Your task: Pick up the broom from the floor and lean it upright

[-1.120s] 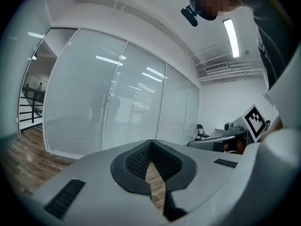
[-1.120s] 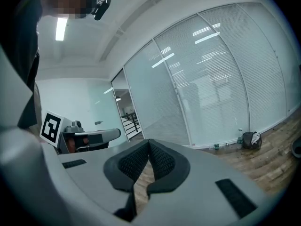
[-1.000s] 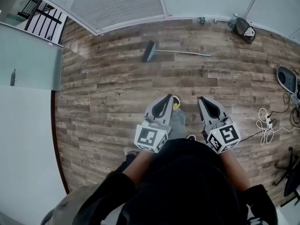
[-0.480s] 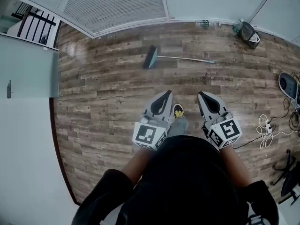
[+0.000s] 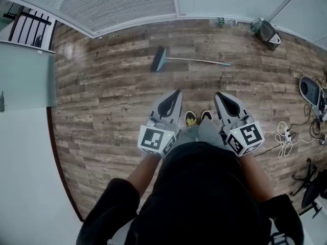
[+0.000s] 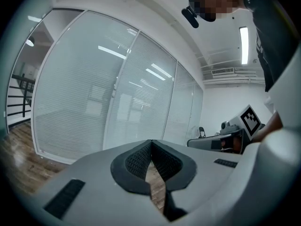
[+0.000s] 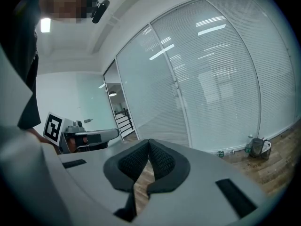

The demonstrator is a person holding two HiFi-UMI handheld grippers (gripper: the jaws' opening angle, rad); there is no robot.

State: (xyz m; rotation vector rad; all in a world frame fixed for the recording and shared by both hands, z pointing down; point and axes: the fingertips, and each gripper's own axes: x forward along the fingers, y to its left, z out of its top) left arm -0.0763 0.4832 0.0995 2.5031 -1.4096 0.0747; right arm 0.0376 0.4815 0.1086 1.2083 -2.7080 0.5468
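Bright, even indoor light fills the head view. The floor [image 5: 112,91] carries a pale sheen just in front of the glass wall [image 5: 122,4], near its left end, and shadows there are faint. The wide lens bows the foot of the wall and the planks toward the edges. In both gripper views the corners fall off to black. A strip lamp [image 6: 243,45] burns white up and right of the wall, and lamp reflections streak the panes. The left hand-held gripper [image 6: 151,144] and right hand-held gripper [image 7: 149,142] sit close to the lens and slightly soft, their pads dark.
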